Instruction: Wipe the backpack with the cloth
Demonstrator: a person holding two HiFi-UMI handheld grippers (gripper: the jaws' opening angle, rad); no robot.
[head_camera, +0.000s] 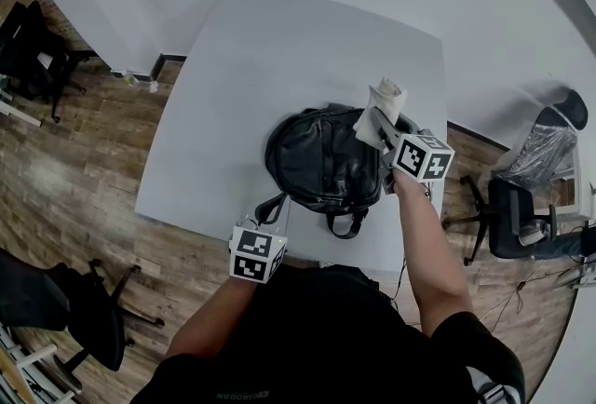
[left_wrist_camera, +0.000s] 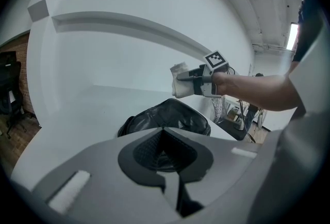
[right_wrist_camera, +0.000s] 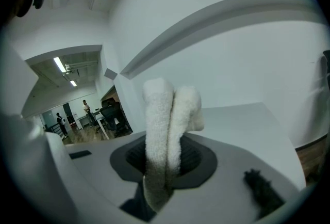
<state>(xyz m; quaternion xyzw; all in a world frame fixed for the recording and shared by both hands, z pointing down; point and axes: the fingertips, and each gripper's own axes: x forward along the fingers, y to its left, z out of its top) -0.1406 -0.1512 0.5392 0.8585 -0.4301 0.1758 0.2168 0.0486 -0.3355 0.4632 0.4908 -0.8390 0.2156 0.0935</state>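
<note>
- A person stands at the near edge of a pale grey table (head_camera: 251,67), seen from above, with a two-jaw gripper in each hand.
- A black backpack (head_camera: 321,160) lies flat on the table's near right part. Its surface is shiny and creased, and a carry loop hangs toward the near edge.
- The right gripper (head_camera: 389,130) is held out over the backpack's right side on an extended bare forearm.
- In the right gripper view, its jaws are clamped on a white, fluffy cloth (right_wrist_camera: 167,130). The cloth is folded double and stands up from between them in two soft lobes.
- From above, the cloth sticks out at the backpack's far right edge. No view shows whether it touches the backpack.
- The left gripper (head_camera: 267,227) is at the backpack's near left corner, just beside a strap loop (head_camera: 272,207).
- In the left gripper view, its jaws are drawn together. I cannot tell whether the strap is caught between them. The backpack lies just beyond, and the right gripper with the cloth is further off, raised above it.
- Wood plank floor (head_camera: 84,169) surrounds the table.
- A black office chair (head_camera: 79,304) stands near left, and another chair (head_camera: 521,221) stands to the right.
- The right gripper view shows white walls, and at far left an open room with ceiling lights and two small standing figures (right_wrist_camera: 85,109).
</note>
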